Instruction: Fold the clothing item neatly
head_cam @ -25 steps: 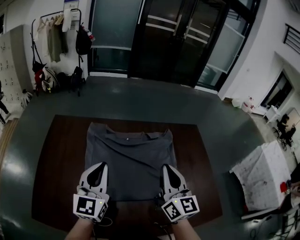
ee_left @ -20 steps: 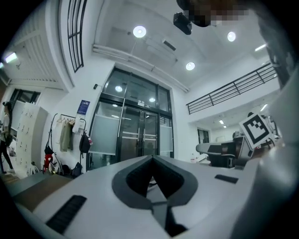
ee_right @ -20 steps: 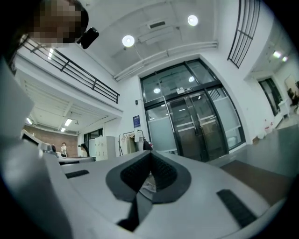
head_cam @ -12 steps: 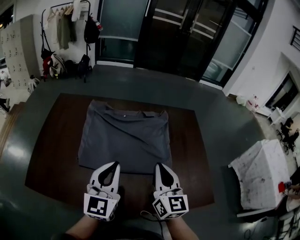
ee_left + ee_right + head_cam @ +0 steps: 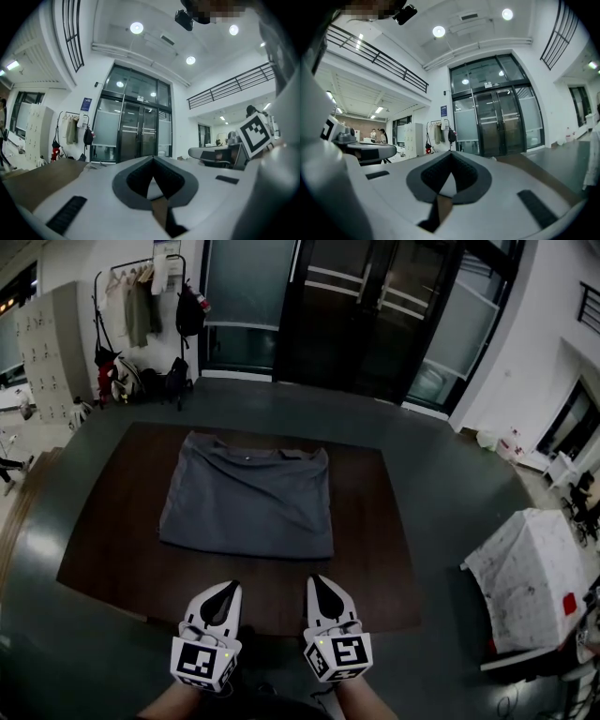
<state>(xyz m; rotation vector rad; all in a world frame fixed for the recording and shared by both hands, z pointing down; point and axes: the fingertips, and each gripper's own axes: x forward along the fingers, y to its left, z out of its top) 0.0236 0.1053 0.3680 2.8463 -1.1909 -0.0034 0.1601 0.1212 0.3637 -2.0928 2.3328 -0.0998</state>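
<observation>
Grey shirt [image 5: 248, 502] lies mid bench [image 5: 375, 559], neat rectangle, collar at far edge. I judge fold mostly done; perhaps one halving left. Left tongs [image 5: 227, 587] and right tongs [image 5: 316, 581] pressed together, empty, near side, clear of cloth.

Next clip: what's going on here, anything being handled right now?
A person holds two grippers over the near edge of a dark table. A grey shirt lies flat on it as a rough rectangle, collar at the far side, sides apparently already folded in. The left gripper and the right gripper are both shut, empty and clear of the cloth. Nothing is being handled at this moment.
</observation>
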